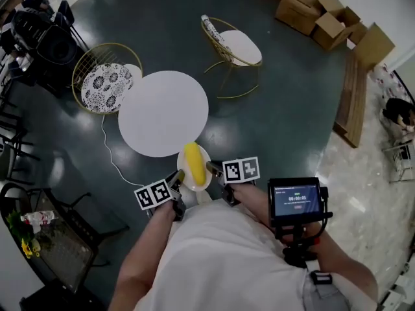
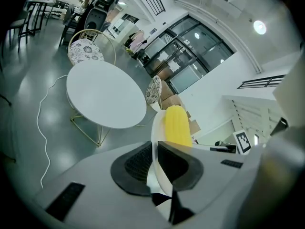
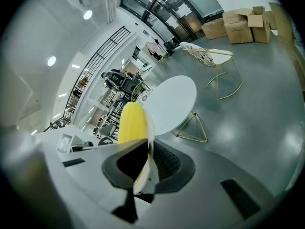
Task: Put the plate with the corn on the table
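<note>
A small white plate (image 1: 198, 173) carries a yellow corn cob (image 1: 192, 157) and hangs in the air just short of the round white table (image 1: 163, 113). My left gripper (image 1: 176, 177) is shut on the plate's left rim, and my right gripper (image 1: 213, 169) is shut on its right rim. In the left gripper view the plate's edge (image 2: 155, 128) stands between the dark pads with the corn (image 2: 176, 126) above them and the table (image 2: 102, 94) ahead. The right gripper view shows the plate rim (image 3: 150, 130), the corn (image 3: 131, 123) and the table (image 3: 169, 104) beyond.
A gold wire chair with a patterned cushion (image 1: 107, 78) stands left of the table, another chair (image 1: 233, 47) behind it to the right. A white cable (image 1: 113, 159) trails on the dark floor. Cardboard boxes (image 1: 321, 11) lie at the back right. A phone on a mount (image 1: 296, 199) sits by my right arm.
</note>
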Demonstrator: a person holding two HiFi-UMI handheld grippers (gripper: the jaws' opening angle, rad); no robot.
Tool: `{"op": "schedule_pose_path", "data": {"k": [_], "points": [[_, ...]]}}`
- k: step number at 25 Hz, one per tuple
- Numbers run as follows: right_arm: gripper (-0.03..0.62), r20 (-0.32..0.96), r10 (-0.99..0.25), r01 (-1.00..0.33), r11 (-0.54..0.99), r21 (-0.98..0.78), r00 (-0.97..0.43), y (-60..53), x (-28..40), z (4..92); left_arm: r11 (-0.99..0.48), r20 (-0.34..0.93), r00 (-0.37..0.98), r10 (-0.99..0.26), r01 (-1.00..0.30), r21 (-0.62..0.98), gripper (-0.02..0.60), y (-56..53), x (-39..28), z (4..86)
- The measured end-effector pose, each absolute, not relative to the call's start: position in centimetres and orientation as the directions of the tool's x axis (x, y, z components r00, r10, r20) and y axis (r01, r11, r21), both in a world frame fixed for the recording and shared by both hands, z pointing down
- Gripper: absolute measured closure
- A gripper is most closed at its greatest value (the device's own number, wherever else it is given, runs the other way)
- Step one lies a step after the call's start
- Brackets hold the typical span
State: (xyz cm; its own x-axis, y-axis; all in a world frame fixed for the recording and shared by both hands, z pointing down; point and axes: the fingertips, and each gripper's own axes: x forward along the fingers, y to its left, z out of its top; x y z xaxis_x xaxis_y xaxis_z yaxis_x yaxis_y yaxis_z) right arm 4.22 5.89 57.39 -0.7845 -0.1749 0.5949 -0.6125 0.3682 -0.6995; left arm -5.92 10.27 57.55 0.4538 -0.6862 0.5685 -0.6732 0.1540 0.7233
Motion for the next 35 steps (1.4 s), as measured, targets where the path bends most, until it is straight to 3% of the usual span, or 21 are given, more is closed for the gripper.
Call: {"op": "schedule_pose_path", "data": {"k": [19,35], "points": [[0.549,0.585,-0.202,-0.613,0.379,-0.693,-0.786,4.8,3.8,56.3,0.141,0.537,0.446,-0.716,-0.661,0.737,0.538,9.1,-6.3,56.4],[0.549,0.577,-0.086,-0.555,0.419,-0.719,-0.812,-2.2,-0.4,57.5,0.248,0.576,0.354,-0.737,-0.651,0.717,0.538,3.3,-9.9,57.5]]}}
